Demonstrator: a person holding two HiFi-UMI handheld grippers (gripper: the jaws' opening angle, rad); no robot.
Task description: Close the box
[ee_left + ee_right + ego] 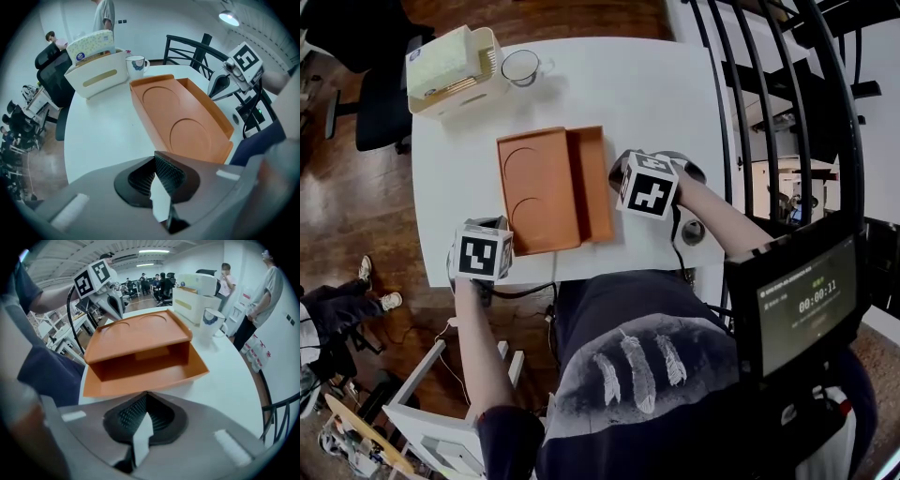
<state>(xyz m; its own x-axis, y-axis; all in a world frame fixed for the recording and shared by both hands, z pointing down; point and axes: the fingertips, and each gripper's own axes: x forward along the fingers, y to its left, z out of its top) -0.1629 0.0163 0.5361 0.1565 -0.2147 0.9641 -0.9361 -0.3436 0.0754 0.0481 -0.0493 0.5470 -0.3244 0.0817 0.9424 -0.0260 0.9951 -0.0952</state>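
At mid-table, the box [595,183]: orange, its lid [536,192] partly raised, free edge facing the table's right edge.
Left gripper [154,159]: jaws together, empty, by the near edge of the table [628,84], apart from the box.
Right gripper [146,397]: jaws together, empty, just beside the box's open side.
Doing it well: I judge the right gripper should press the lid's free edge down evenly while the left steadies the hinge side.
Count: one box, two grippers, one mug [521,67], one tissue holder [455,70].
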